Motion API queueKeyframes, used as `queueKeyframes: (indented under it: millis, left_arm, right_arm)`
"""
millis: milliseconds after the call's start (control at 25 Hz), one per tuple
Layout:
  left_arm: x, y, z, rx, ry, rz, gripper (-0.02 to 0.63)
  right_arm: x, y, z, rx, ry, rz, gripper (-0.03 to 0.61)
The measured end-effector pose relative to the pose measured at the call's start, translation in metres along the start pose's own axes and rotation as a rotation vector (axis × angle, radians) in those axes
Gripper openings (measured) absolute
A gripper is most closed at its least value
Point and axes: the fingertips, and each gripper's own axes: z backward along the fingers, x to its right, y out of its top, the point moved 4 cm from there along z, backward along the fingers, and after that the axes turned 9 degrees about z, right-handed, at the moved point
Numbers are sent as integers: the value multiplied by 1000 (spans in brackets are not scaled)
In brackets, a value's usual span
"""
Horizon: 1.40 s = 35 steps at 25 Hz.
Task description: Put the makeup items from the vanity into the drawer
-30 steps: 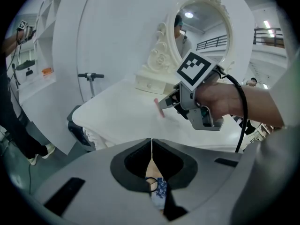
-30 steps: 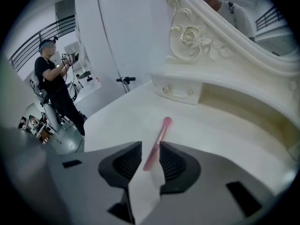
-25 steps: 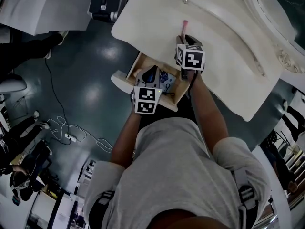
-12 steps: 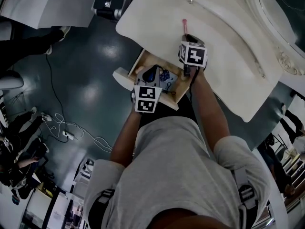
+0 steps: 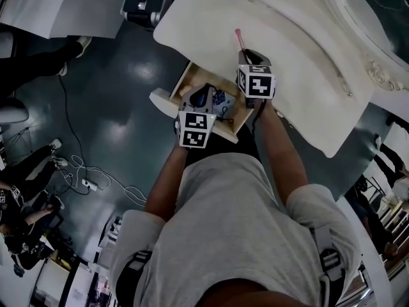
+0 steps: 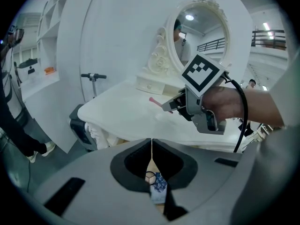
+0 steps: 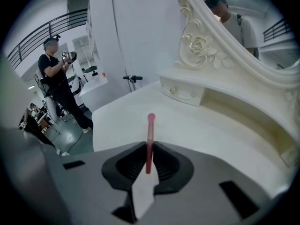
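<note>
Pink stick (image 7: 150, 125) in right hand-held gripper (image 7: 149, 149) has shifted toward drawer (image 5: 184, 80).

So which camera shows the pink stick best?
The right gripper view: the pink stick is big, clamped in the right gripper's jaws. The head view shows only its tip; the left gripper view, a small sliver.

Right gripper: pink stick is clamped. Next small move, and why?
Probably swing the right gripper toward the open drawer and lower the pink stick in. Its jaws are shut on the stick over the vanity top, and the drawer stands open just beside, under the shut, empty left gripper.
</note>
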Motion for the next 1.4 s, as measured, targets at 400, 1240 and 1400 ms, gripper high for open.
queueKeyframes:
  millis: [400,1240,1400]
  left_arm:
    - [6,-13,10,0,-28,-15,12]
    - [4,-50,35,-26,-54,-82,12]
    - [6,-60,41,-31,-64,-93,12]
  right_arm:
    - [-17,-14,24,11,15,17,52]
    - [-59,-60,66,59,64,24,52]
    - [-68,-76,75,53,69,28,52]
